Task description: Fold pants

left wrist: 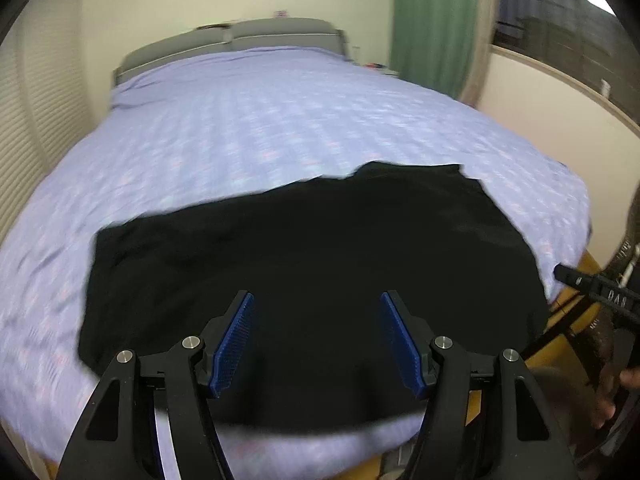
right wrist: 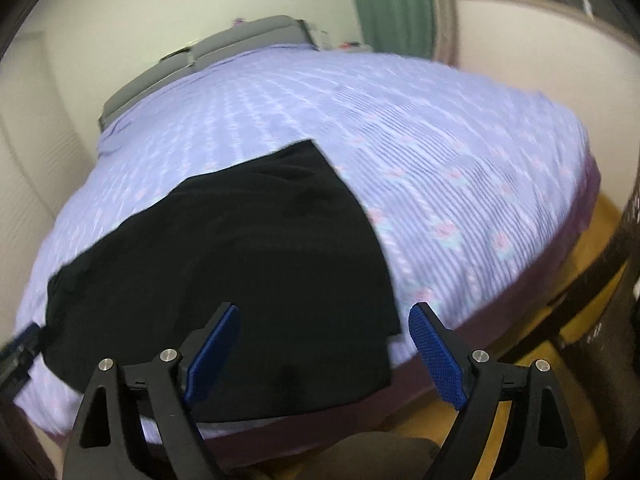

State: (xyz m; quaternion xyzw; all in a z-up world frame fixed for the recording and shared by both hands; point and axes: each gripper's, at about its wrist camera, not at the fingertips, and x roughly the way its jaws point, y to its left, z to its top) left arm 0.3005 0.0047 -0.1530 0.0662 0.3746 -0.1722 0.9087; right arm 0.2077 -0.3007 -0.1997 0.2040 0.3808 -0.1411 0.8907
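Left wrist view shows the black, soft fabric pants (left wrist: 304, 256) lying flat on the near part of the lilac patterned bedspread (left wrist: 280, 120), already doubled into a broad slab. Both tongs stand wide and hold nothing: the left gripper (left wrist: 317, 340) hangs above the near middle of the cloth, the right gripper (right wrist: 324, 354) over its near right corner. Limp, light cloth like this probably sags and slides, so pinching two corners of one edge seems wisest.
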